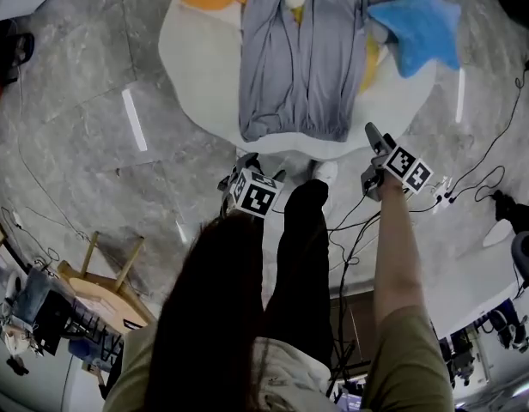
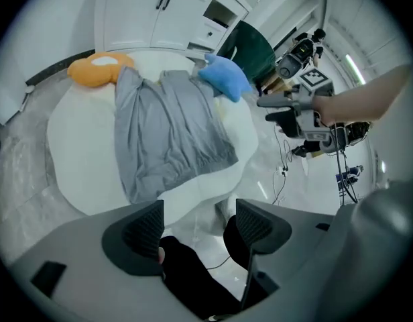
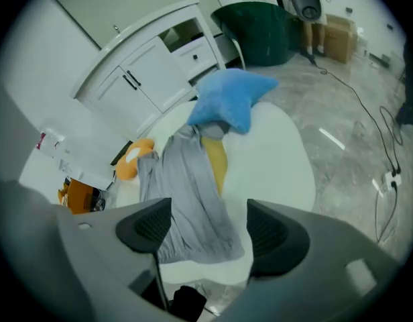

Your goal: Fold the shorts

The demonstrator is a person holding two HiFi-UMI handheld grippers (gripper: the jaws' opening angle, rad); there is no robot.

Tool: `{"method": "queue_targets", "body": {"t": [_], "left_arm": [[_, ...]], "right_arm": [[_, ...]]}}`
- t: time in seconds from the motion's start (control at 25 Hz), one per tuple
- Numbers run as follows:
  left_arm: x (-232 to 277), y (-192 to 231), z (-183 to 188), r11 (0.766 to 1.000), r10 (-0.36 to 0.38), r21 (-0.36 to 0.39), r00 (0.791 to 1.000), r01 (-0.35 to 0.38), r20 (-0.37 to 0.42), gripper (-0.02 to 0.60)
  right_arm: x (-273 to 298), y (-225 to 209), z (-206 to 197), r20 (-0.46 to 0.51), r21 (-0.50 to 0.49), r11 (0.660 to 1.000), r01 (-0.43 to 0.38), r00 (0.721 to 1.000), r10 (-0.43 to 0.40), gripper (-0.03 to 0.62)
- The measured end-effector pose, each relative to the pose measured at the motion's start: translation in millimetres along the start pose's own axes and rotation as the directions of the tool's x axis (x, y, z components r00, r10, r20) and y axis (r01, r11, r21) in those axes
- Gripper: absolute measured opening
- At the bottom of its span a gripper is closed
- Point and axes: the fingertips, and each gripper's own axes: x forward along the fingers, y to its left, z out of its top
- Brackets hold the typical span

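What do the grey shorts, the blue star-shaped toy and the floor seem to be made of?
The grey shorts: probably thin matte fabric; soft folds, gathered waistband. The blue star-shaped toy: likely stuffed plush; fuzzy surface, rounded points. The floor: polished stone or marble-look tile; grey veining, bright lamp reflections.

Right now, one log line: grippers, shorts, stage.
left gripper: open, empty | right gripper: open, empty | shorts: flat on white table, waistband at near edge | stage: neither gripper touching shorts
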Motion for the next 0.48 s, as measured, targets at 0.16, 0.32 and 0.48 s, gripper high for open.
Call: {"method": "queue_targets", "body": {"t": [0.16, 0.32, 0.48], "left_arm": [[13, -61, 32, 1.000, -0.026, -0.005, 0.997, 0.026, 0.068, 0.322], [47, -101, 69, 0.997, -0.007, -0.069, 0.992, 0.015, 0.124, 0.322], [89, -131, 95, 0.987, 0.031, -0.161, 0.989, -0.007, 0.148, 0.327]], "right_arm": [[17, 30, 87, 0.029, -0.168, 0.983, -0.073, 0.996, 0.079, 0.345], [53, 69, 153, -0.008, -0.329, 0.927, -0.177, 0.983, 0.185, 0.345], [93, 114, 197, -0.100, -0.490, 0.826, -0.279, 0.959, 0.265, 0.345]]}}
